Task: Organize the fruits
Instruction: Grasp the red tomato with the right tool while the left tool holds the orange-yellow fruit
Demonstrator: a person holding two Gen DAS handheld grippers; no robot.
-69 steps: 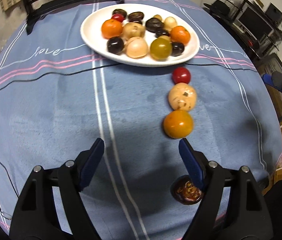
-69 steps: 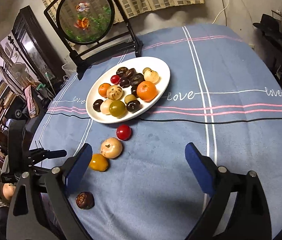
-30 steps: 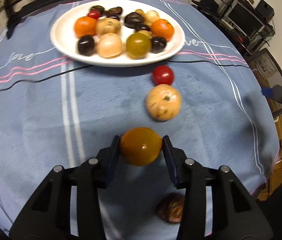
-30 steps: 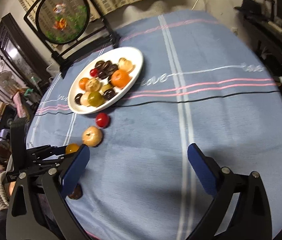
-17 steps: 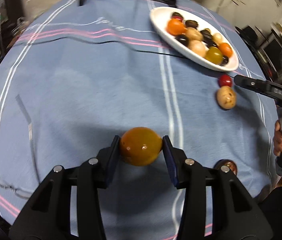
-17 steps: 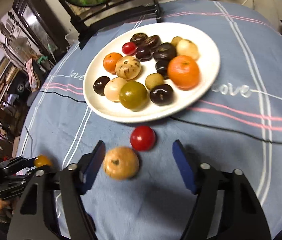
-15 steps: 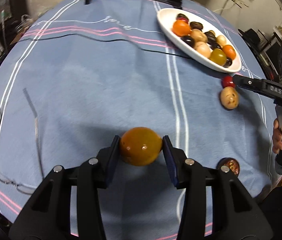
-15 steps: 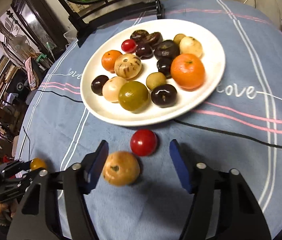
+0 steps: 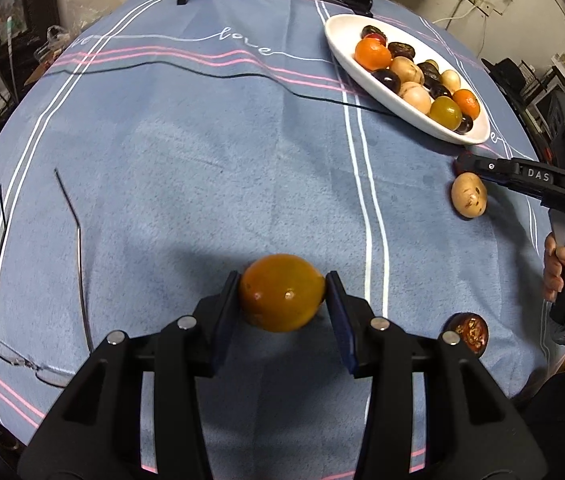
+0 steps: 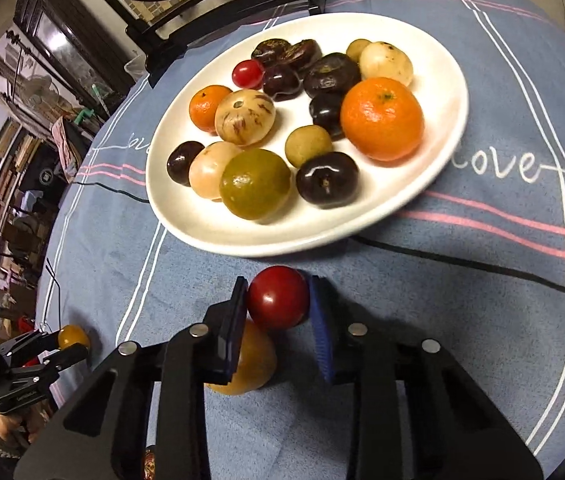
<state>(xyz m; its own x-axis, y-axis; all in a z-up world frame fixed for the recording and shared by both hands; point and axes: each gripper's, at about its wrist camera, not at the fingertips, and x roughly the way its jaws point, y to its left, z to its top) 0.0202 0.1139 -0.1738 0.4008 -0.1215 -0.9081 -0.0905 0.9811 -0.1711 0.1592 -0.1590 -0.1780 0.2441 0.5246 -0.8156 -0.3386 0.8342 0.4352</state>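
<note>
My left gripper [image 9: 282,292] is shut on an orange-yellow fruit [image 9: 281,291] and holds it over the left part of the blue cloth; it shows small in the right wrist view [image 10: 71,336]. My right gripper [image 10: 278,300] is closed around a red tomato [image 10: 277,297] just in front of the white plate [image 10: 434,52], which holds several fruits. A tan speckled fruit [image 10: 250,364] lies under the right gripper's left finger; it also shows in the left wrist view [image 9: 468,199]. A dark halved fruit [image 9: 467,329] lies near the table's edge.
Thin-framed glasses [image 9: 34,288] lie on the cloth at the left. A black stand [image 10: 218,4] sits behind the plate. The table [image 9: 202,152] is round, its edges close on both sides. Shelves and clutter surround it.
My right gripper moved in toward the plate and closed its fingers around the red tomato. My left gripper carried the orange-yellow fruit leftward, away from the row of fruits.
</note>
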